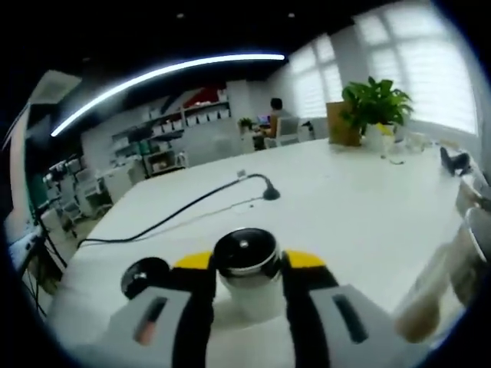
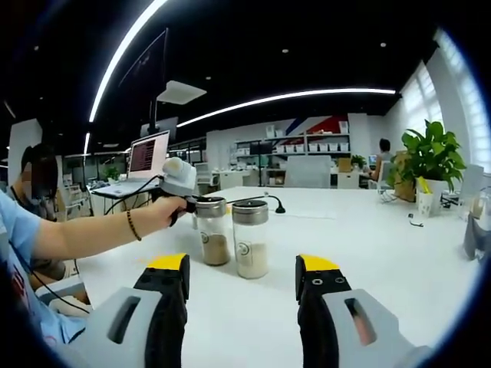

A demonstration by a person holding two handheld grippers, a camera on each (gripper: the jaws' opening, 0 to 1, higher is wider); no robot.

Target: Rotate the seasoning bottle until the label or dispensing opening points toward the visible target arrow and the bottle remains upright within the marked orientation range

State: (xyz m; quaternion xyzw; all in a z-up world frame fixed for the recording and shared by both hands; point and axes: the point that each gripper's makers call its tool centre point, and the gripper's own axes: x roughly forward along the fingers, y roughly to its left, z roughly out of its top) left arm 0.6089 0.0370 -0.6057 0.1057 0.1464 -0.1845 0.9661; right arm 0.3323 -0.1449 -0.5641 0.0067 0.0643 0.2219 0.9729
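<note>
A seasoning bottle [image 1: 247, 290] with a silver and black lid stands upright on the white table [image 1: 360, 207], pale contents showing through its body. My left gripper [image 1: 245, 261] is shut on it, one yellow-tipped jaw pressed to each side just under the lid. In the right gripper view two glass bottles stand side by side: a brown-filled one [image 2: 213, 231] and a white-filled one [image 2: 250, 241]. The left gripper [image 2: 189, 204], held by a hand, reaches them from behind on the left. My right gripper [image 2: 244, 263] is open, short of both bottles, nothing between its jaws.
A dark round lid [image 1: 144, 276] lies left of the held bottle. Blurred jars [image 1: 460, 264] stand close on the right. A black cable [image 1: 176, 216] crosses the table. A potted plant [image 1: 376, 103] is at the far end, a laptop [image 2: 146, 157] at the left.
</note>
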